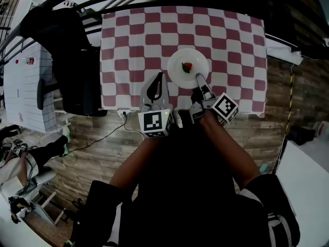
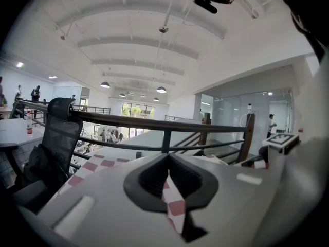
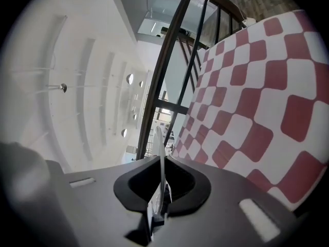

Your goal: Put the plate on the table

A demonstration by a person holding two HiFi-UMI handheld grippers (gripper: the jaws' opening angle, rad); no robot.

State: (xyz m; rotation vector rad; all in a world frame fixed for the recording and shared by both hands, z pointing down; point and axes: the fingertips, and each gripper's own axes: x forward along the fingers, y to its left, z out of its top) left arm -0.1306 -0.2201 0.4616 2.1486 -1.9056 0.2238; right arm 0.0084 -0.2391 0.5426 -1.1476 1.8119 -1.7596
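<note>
Right hand-held gripper (image 1: 199, 80) is clamped on the white plate (image 1: 177, 68), biting its near rim. The plate is over the middle of the worktop (image 1: 231, 40), towards the near side, and it sits level. A small red thing (image 1: 187, 66) with a touch of green lies at its centre. From the head view I cannot tell whether the plate rests on the checked cloth (image 1: 128, 40) or hangs just above it.

Over to the right gripper view: the right hand-held gripper (image 3: 160, 185) has both dark pads closed on the plate (image 3: 160, 148), which shows edge-on as a thin white line running up from the jaws. The red-and-white cloth (image 3: 257, 86) fills the right side of that view.

Left hand-held gripper (image 1: 160, 81) now, just beside the plate on its left, over the near edge of the worktop and pointing away from the person. It touches nothing. In the left gripper view, the left hand-held gripper (image 2: 168, 181) has its jaws drawn together with nothing in them. Only a thin slit is open, and a strip of cloth (image 2: 97, 163) shows through it.

Each gripper's marker cube faces up, one (image 1: 156, 123) on the left, one (image 1: 225, 107) on the right. A black chair (image 1: 67, 60) stands off the worktop's left end.
</note>
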